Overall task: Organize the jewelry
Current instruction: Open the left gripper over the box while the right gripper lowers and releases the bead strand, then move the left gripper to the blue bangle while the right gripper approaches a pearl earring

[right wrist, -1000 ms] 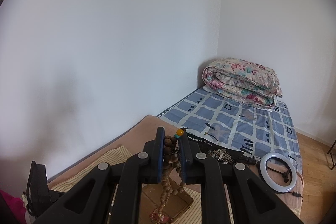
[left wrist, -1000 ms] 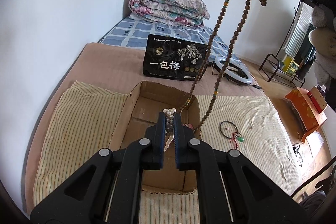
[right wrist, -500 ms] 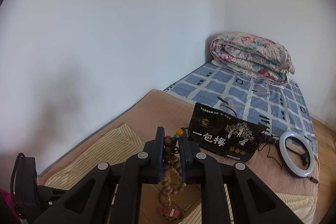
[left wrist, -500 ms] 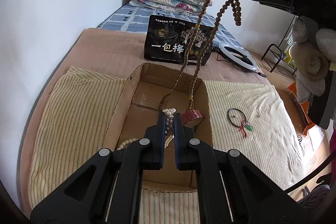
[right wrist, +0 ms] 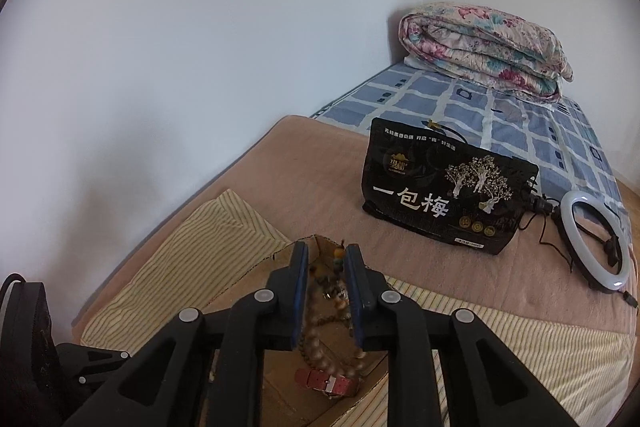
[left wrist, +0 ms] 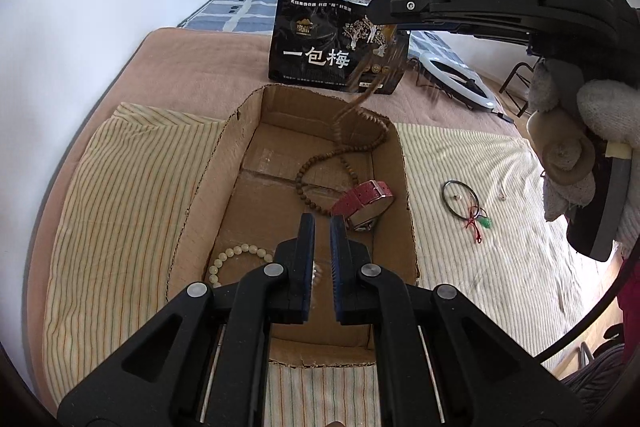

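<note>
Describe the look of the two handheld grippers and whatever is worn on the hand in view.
Both the left gripper and right gripper are matte black plastic with angular linkage arms, silver round pivot pins and blue finger pads. The right gripper's side carries white "DAS" lettering. The hand behind it wears a pale knit glove.

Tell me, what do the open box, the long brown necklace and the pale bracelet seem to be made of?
Open brown box: corrugated cardboard, matt, with torn, ragged edges. Long brown beaded necklace: probably wood or seeds, dull round beads. Pale cream beaded bracelet: smooth, slightly glossy beads, perhaps stone, bone or plastic; I cannot tell which.
</note>
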`<state>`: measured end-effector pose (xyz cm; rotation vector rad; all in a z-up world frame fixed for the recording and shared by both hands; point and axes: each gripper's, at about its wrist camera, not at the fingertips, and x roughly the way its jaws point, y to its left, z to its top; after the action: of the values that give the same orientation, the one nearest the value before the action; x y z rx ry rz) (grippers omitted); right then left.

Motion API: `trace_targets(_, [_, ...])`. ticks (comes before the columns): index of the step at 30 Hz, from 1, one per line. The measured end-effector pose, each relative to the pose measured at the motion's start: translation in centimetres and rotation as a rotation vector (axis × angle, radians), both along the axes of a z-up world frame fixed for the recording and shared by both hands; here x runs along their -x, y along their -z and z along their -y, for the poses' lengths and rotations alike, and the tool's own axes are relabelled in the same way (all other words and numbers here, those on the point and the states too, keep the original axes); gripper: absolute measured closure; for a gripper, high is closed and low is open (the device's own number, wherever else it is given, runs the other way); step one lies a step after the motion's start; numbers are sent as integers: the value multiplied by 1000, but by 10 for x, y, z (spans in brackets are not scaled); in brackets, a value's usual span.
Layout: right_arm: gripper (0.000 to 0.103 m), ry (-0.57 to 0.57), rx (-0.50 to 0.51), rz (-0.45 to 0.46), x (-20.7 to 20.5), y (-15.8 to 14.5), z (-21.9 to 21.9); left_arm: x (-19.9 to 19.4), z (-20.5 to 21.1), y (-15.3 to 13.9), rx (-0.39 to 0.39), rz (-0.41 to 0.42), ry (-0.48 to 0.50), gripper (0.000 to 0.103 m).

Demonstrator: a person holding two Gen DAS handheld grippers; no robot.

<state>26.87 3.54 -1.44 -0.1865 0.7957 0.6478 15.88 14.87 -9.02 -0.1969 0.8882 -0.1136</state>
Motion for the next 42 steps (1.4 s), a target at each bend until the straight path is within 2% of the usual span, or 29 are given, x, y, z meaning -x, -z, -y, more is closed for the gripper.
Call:
trace_targets(1, [72,4,2,-3,0,1,1,0,0,1,-3,-5,-1,96])
trace_targets(2, [69,9,2,-7,0,2,2,-1,0,2,-6,-11,-4,83])
trace_targets(4, [60,22,5,-4,1,2,4,0,-2,2,1,-8,-15,70])
trace_targets(6, [45,35,2,3,2,1,7,1,-3,1,4,-6,-21,70])
trace_targets(10, [42,45,-3,10,6,-4,13,2,-6,-2,7,1,-33,70])
trace_targets(15, [25,67,-15,41,16,-17,28,5,-4,-9,-7,8,-33,70])
trace_targets(20, [16,99,-38,67,27,-31,53,7,3,-18,-13,23,-29,70])
trace_targets(24, [3,127,-53,92,39,-40,79,9,13,-28,-18,43,-12,70])
trace_targets(35, [0,239,-53,164,73,-51,166,6,59,-43,-14,80,57,69])
trace_targets(42, [0,319,-74,155,85,-42,224,3,93,-46,-23,83,110,69])
